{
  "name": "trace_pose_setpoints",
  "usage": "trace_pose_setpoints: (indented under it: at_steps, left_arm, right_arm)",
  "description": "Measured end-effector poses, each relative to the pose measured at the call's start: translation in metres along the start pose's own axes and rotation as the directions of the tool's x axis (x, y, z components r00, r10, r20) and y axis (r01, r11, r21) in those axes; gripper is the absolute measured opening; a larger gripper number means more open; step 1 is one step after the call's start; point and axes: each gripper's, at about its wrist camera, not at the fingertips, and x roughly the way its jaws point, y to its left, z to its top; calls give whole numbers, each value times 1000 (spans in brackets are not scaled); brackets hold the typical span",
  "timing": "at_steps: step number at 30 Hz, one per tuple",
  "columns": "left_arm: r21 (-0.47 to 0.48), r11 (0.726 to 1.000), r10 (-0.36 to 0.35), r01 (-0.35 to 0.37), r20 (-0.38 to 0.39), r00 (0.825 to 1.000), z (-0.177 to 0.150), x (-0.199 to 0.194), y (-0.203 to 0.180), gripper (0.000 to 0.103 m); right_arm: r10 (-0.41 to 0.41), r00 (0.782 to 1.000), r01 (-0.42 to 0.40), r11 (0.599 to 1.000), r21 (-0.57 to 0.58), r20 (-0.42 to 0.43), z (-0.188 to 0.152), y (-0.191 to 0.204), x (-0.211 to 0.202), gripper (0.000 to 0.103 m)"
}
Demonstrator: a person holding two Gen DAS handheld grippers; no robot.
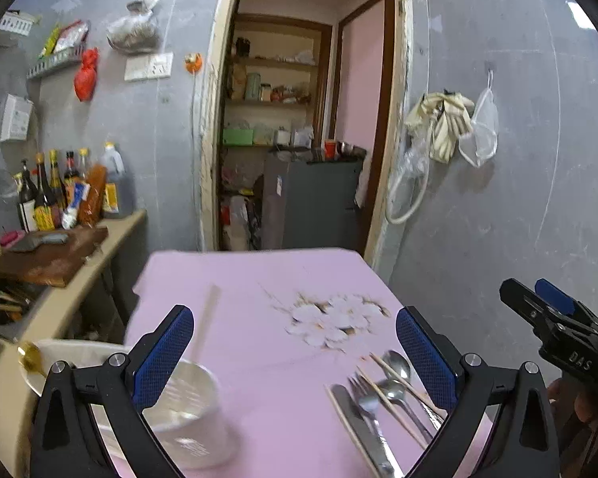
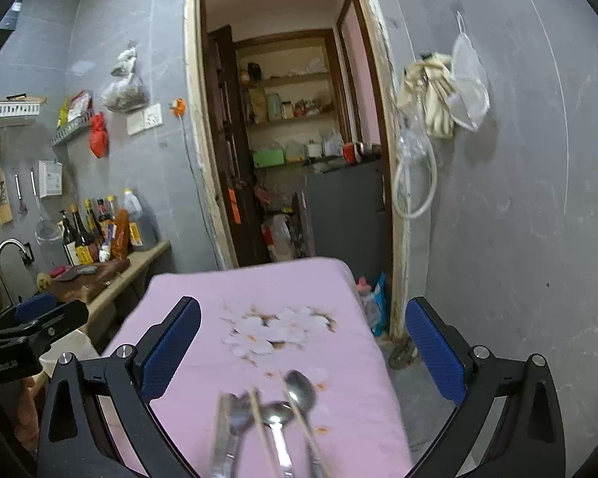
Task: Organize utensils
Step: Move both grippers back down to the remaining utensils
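Left tongs (image 1: 293, 352) spread wide, nothing between the pads. Right tongs (image 2: 305, 344) also spread wide, empty; in the left wrist view they show at 3 o'clock, off the tabletop's edge.

Left wrist view, near first: white cup (image 1: 195, 418) at 7 o'clock, just inside the left finger, standing on the pink tabletop (image 1: 259, 279), one chopstick (image 1: 205, 324) leaning out of it toward 12. At 5 o'clock the utensil pile lies flat: knife (image 1: 362, 430), fork (image 1: 364, 398), two spoons (image 1: 396, 362), loose chopsticks (image 1: 386, 402) crossing them, all touching or overlapping. Pile and cup well apart. Flower print (image 1: 335, 318) mid tabletop at about 1 o'clock from the cup. A gold spoon (image 1: 30, 356) at 9 o'clock, resting on a white rim beyond the tabletop.

Right wrist view: same pile at 6 o'clock, blurred, between the fingers but below them, not touched. Left tongs at 9 o'clock.

Farther out: counter (image 1: 119, 231) at 10 o'clock with chopping board (image 1: 52, 255) and sauce bottles (image 1: 59, 187). Open doorway (image 1: 299, 119) at 12, shelves inside. Gloves and mesh bag (image 1: 450, 123) hang on the grey wall at 2 o'clock.
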Motion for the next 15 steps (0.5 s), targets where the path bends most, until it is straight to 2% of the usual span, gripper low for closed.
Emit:
trace_pose_setpoints:
  at_steps: [6,13,15]
  left_arm:
    - [2,1000,12,-12,-77,997,-24,29,-24,102]
    - [-31,999,9,-16,-204,979,-55,70,-35,102]
    - [-48,999,10,-22,-240,971,-63,80,-34,102]
  right_arm:
    - [46,993,-44,999,22,-111,-29,-31,46,101]
    - [143,963,-130,989,70,-229,-61,-48,99,100]
    - [167,951,-155,986,69,-259,-68,-47,111,92]
